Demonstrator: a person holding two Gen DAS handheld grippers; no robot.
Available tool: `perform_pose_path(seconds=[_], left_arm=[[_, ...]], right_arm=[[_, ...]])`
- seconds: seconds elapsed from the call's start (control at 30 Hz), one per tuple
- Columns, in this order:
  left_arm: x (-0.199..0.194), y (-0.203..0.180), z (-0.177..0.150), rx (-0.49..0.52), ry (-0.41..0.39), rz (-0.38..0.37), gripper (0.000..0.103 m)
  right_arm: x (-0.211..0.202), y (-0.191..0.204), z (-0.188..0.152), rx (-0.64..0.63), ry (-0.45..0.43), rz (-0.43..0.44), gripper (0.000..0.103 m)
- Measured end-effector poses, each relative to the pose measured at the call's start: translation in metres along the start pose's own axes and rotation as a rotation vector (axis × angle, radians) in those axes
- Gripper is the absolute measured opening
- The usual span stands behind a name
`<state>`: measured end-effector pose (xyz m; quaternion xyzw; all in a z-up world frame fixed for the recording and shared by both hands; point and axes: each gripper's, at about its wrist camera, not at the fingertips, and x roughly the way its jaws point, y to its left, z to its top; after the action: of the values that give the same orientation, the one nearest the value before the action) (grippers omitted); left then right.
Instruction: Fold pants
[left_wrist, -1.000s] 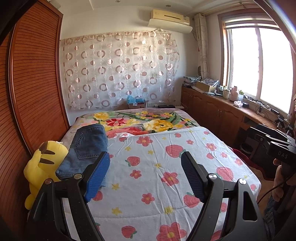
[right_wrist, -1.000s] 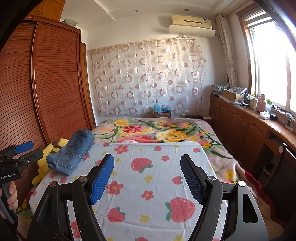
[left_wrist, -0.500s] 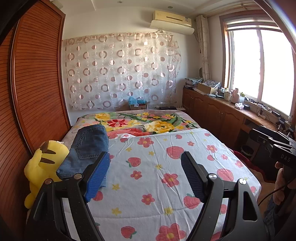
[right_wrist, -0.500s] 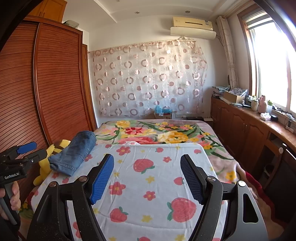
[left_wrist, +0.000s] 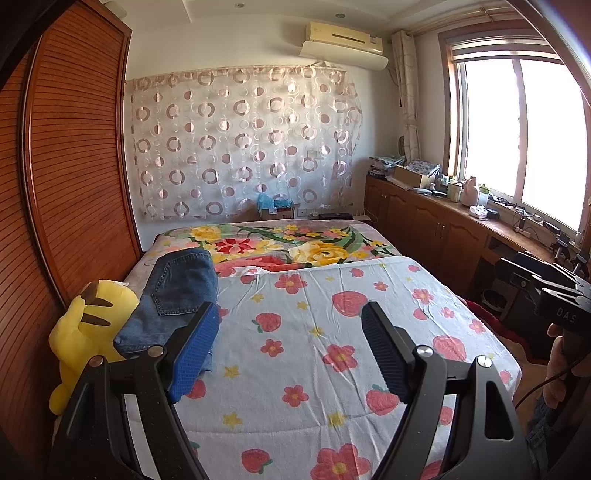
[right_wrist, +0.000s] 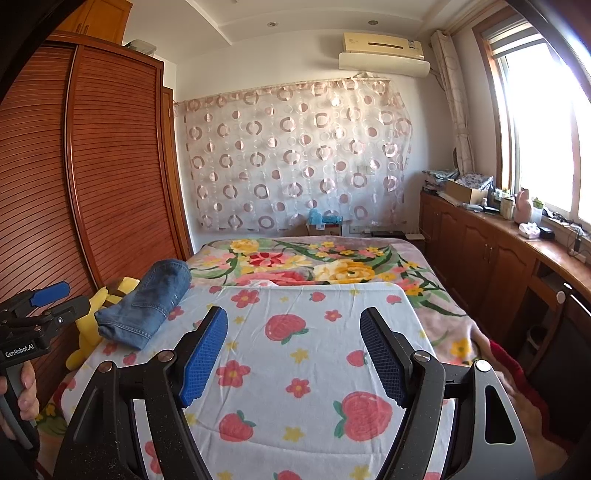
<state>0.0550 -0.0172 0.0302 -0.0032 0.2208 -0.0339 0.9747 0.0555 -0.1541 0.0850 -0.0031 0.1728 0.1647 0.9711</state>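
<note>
Folded blue jeans (left_wrist: 177, 295) lie in a compact bundle at the left edge of the bed, also seen as jeans (right_wrist: 146, 304) in the right wrist view. My left gripper (left_wrist: 290, 336) hovers open above the strawberry sheet (left_wrist: 332, 332), its left finger just right of the jeans and not touching them. Over the sheet (right_wrist: 295, 350), well to the right of the jeans, my right gripper (right_wrist: 293, 339) is open and holds nothing. Each gripper's body shows at the side edge of the other's view, held by a hand.
A yellow plush toy (left_wrist: 85, 332) leans between the jeans and the wooden wardrobe (left_wrist: 66, 184) on the left. A floral blanket (left_wrist: 280, 247) covers the far half of the bed. Wooden cabinets (right_wrist: 498, 266) with clutter run under the window on the right.
</note>
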Motion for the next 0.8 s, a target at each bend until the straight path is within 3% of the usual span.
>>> perform_pose_path(seconds=[0.8], left_arm=[[-0.001, 0.0004, -0.0014, -0.001, -0.002, -0.002, 0.08]], right_arm=[[-0.0021, 0.0041, -0.0023, 0.0, -0.006, -0.006, 0.076]])
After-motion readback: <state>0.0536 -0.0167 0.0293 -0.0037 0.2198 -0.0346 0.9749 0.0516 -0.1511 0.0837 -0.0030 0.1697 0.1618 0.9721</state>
